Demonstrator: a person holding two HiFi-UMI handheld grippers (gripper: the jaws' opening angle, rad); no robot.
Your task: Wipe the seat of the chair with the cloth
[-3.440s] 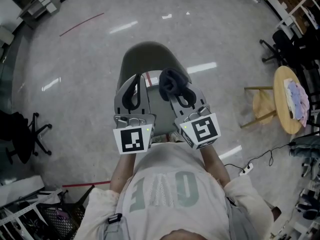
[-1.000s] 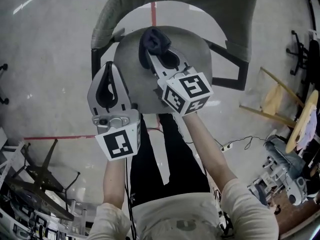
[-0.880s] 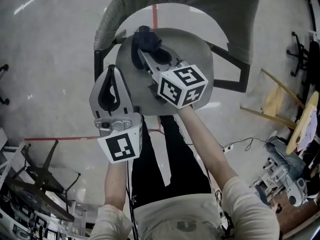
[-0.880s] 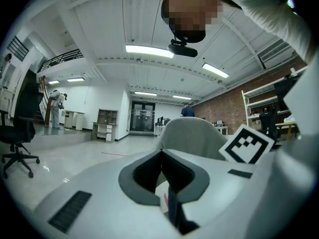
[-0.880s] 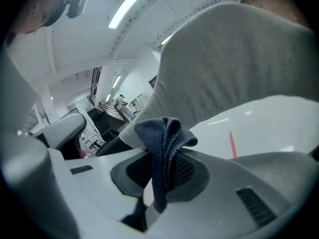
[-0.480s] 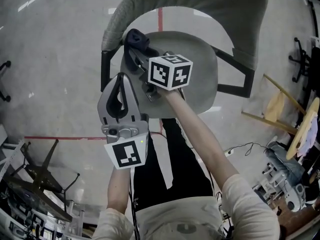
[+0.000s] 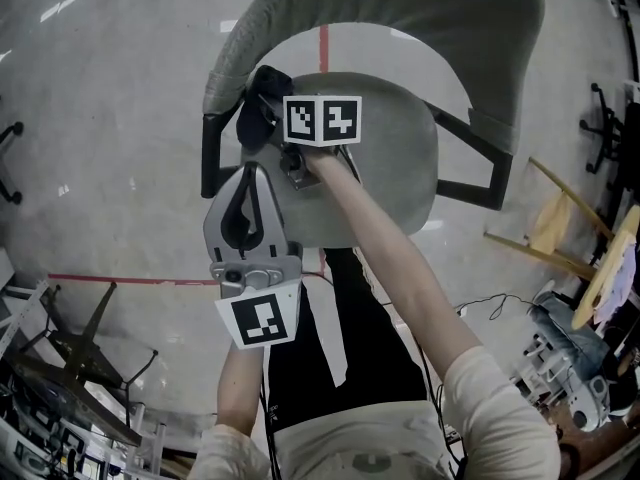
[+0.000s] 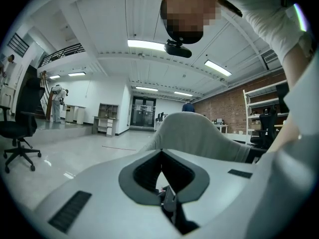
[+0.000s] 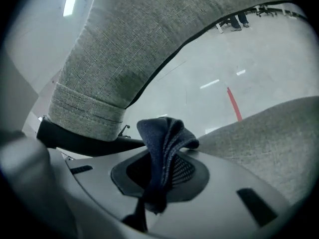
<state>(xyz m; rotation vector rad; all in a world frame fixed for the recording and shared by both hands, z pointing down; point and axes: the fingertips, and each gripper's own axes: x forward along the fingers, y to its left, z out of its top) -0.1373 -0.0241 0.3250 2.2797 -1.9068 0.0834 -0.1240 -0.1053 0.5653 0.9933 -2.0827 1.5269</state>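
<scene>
Room: pale glossy floor crossed by a red line; the left gripper view looks into a bright hall with strip lights and a brick wall.
Right gripper: the arm reaches across the seat toward its far left corner; fingers closed tight on the cloth.
Cloth: dark blue, pinched in a fold between the right fingers, its bunched end standing up past their tips (whether it presses on the fabric cannot be told).
Left gripper: fingers brought together, tips meeting, nothing between them; held nearer the person than the right fingers, over the seat's near left edge.
Chair: grey fabric; the curved backrest arches beyond both pairs of fingers, and its hemmed end hangs above and left of the right tips; the seat spreads to the right of them; a black armrest runs just left of them.
Background: a wooden stool well off to the right of both grippers; a black office chair far left of the left fingers.
</scene>
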